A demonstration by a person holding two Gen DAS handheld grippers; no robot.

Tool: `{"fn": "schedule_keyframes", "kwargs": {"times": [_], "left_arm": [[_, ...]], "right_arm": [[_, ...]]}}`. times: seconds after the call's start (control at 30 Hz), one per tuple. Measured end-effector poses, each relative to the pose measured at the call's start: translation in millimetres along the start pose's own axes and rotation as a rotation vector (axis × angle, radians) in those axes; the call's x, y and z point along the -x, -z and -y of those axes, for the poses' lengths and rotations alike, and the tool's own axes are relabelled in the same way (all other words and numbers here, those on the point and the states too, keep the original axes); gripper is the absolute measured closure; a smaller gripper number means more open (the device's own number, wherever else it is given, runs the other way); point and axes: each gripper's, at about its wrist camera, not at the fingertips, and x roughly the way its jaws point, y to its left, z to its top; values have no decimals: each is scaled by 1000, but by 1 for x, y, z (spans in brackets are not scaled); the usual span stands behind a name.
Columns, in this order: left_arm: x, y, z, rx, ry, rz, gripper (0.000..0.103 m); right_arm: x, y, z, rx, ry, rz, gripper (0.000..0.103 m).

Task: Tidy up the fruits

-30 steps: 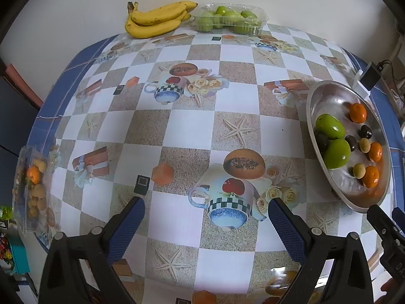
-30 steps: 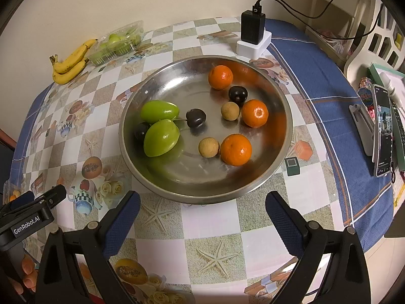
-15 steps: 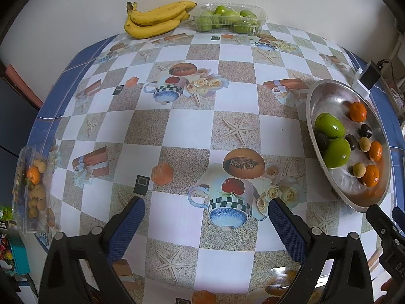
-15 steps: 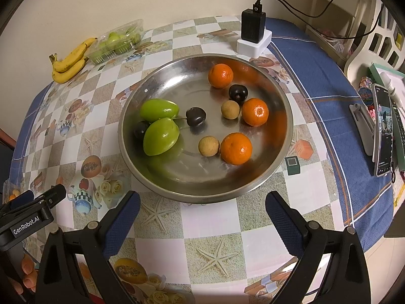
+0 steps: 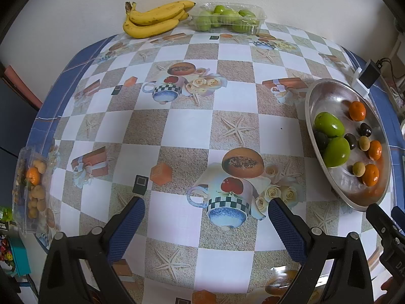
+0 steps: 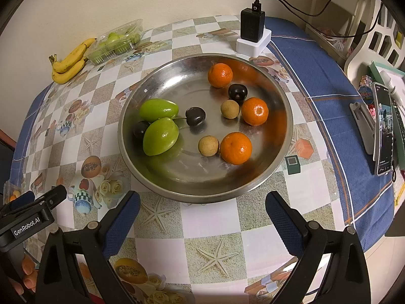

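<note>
Right hand-held gripper (image 6: 202, 217) open, empty; steel bowl (image 6: 283, 111) of mixed fruit directly ahead, nearer than left hand-held gripper (image 5: 206, 221), also open.

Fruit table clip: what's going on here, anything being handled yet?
Nothing is held. A person holds two grippers above the table, both open and empty: the left gripper over the patterned cloth, the right gripper just short of the steel bowl. The bowl holds three oranges, two green fruits, dark plums and two small tan fruits. Bananas and a clear tray of green fruit sit by the wall; another clear tray sits at the table's left edge.
</note>
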Motion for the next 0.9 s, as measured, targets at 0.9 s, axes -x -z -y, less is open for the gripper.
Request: {"fn": "schedule_keyframes", "kwargs": {"times": [0.9], "left_arm": [[2,0,0,-11,6,10,4]], "right_arm": [[-1,0,0,0,-1,-5,4]]}}
